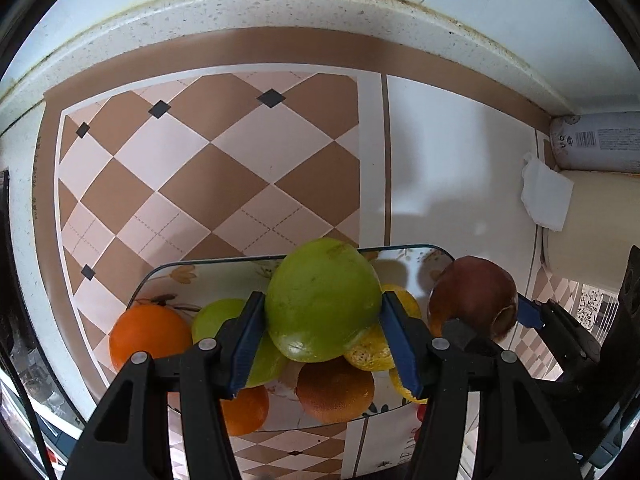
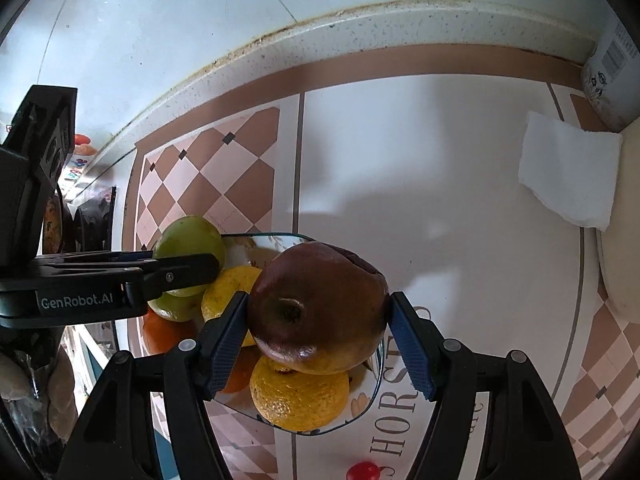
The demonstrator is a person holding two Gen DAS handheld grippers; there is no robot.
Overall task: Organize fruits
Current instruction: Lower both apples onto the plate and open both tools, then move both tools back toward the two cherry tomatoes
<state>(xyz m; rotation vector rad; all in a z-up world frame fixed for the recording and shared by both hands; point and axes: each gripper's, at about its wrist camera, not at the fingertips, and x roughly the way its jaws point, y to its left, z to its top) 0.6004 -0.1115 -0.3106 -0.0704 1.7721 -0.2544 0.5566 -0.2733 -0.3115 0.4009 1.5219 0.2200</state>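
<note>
Left wrist view shows the left gripper (image 1: pixel 322 334) with its blue-padded fingers (image 1: pixel 246 344) clamped on the flanks of a large green fruit (image 1: pixel 322 300), which hangs above the glass plate (image 1: pixel 168 276) rather than resting in it. The grip sits across the widest part, probably so the round, smooth skin cannot roll out. Below and around it the plate carries the heap: an orange (image 1: pixel 150 336) at the left rim, a second green fruit (image 1: pixel 218 316) tucked behind the left finger, a yellow citrus (image 1: pixel 370 350) under the right finger, and two more oranges lower down.

In the right wrist view the right gripper (image 2: pixel 318 334) is likewise clenched on a dark brown-red fruit (image 2: pixel 318 308), its dimpled end facing the camera, with both pads pressed to opposite sides. It is held over the plate's right portion, just above a yellow orange (image 2: pixel 300 398). Both fruits being lifted at once suggests sorting is under way, each hand taking one kind off the heap.

The patterned mat on the table (image 2: pixel 420 160) beyond the plate lies open, a likely spot for setting fruit down. A white folded tissue (image 2: pixel 568 176) lies well apart at the right, and a small red fruit (image 2: pixel 362 471) sits on the mat near the bottom edge.
</note>
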